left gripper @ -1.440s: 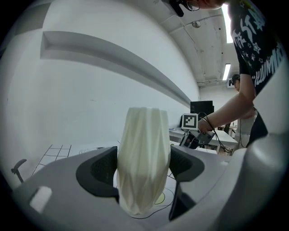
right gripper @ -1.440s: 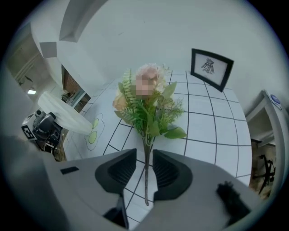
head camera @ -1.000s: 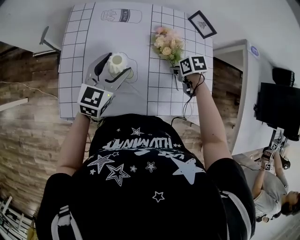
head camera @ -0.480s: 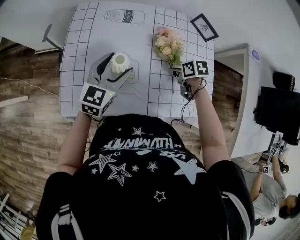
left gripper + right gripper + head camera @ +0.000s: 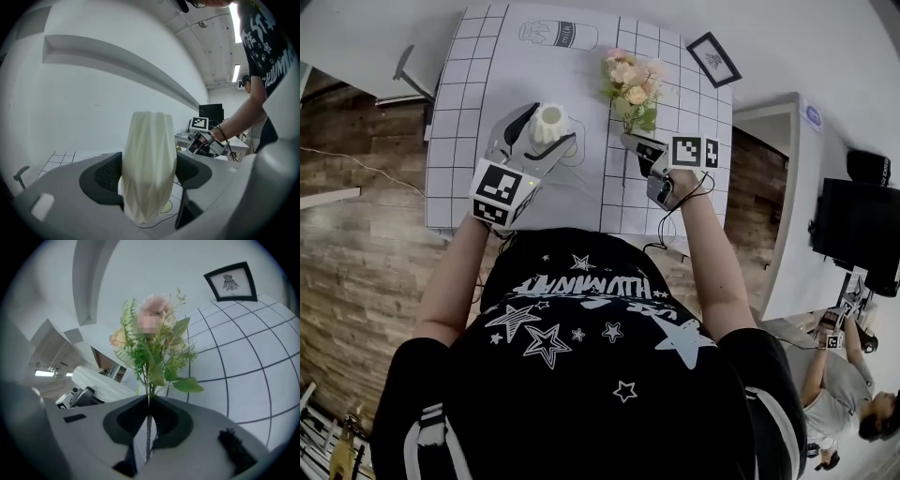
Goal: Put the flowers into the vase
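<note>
A cream ribbed vase (image 5: 549, 118) stands on the gridded mat (image 5: 469, 103). My left gripper (image 5: 547, 131) is shut on it. In the left gripper view both black pads (image 5: 107, 176) press the sides of the vase (image 5: 149, 164). A bunch of pink and cream flowers (image 5: 630, 82) with green leaves is held off the mat to the right of the vase. My right gripper (image 5: 628, 141) has just been closing and is shut on the stems. In the right gripper view the thin stem (image 5: 148, 430) runs between the nearly closed jaws and the flowers (image 5: 152, 341) stand above them.
A black picture frame (image 5: 713, 58) lies at the mat's far right corner, and a milk bottle is drawn (image 5: 558, 35) at its far edge. A white table (image 5: 792, 187) and a black monitor (image 5: 862, 220) stand to the right. Another person (image 5: 853, 394) is at lower right.
The right gripper has closed on the stems and lifted the flowers off the mat, tipping them more upright. The left gripper has stayed on the vase.
</note>
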A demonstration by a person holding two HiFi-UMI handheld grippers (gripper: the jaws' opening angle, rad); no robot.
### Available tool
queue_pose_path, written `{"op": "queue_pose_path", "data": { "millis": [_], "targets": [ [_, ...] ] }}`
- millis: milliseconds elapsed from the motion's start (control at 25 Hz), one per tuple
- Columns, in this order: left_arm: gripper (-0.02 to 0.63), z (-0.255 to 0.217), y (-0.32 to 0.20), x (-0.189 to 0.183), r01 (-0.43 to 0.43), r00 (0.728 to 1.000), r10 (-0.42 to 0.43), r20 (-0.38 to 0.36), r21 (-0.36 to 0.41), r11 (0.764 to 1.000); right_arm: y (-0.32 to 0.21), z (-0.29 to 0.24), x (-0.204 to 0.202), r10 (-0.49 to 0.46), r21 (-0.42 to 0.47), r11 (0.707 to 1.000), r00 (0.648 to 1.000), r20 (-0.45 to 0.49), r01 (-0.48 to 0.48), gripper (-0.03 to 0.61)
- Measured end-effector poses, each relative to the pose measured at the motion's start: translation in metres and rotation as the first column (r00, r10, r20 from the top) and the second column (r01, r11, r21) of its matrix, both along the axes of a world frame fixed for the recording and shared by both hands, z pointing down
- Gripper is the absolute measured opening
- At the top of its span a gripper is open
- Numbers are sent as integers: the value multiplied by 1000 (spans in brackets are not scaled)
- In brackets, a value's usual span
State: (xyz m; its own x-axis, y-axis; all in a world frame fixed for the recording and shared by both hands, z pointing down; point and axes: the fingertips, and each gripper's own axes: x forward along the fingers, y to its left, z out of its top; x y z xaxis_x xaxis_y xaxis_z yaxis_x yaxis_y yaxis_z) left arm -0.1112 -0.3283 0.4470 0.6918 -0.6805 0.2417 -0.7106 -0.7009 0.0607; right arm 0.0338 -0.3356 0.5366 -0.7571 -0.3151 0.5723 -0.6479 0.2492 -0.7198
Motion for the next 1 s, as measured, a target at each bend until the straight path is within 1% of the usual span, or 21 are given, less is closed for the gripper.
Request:
{"op": "queue_pose_path", "data": {
  "millis": [120,280,400,520,680,840,1000],
  "targets": [
    [345,-2,-2,0,5,1000,-5,-9,15,1000,-3,-15,-10,5,49,999,1000,31,-6,37],
    [345,-2,-1,1,8,1000,-8,-11,20,1000,-9,-49,-18,15,148,989,997,79,-27,37],
    [344,1,0,1,8,1000,-8,-6,16,1000,-15,-82,-26,3,237,971,994,105,-28,37],
    [344,0,-1,0,7,1000,-7,-11,14,1000,-19,-112,-39,-48,314,949,994,99,14,37],
    [344,0,0,2,-3,1000,3,-13,15,1000,-18,-148,-59,-106,404,912,991,81,65,37],
    [344,0,0,1,0,1000,0,-16,16,1000,-20,-201,-86,-165,514,855,978,131,76,37],
    [344,0,0,1,-3,1000,3,-19,19,1000,-22,-238,-110,-219,582,809,963,160,88,37]
  ]
}}
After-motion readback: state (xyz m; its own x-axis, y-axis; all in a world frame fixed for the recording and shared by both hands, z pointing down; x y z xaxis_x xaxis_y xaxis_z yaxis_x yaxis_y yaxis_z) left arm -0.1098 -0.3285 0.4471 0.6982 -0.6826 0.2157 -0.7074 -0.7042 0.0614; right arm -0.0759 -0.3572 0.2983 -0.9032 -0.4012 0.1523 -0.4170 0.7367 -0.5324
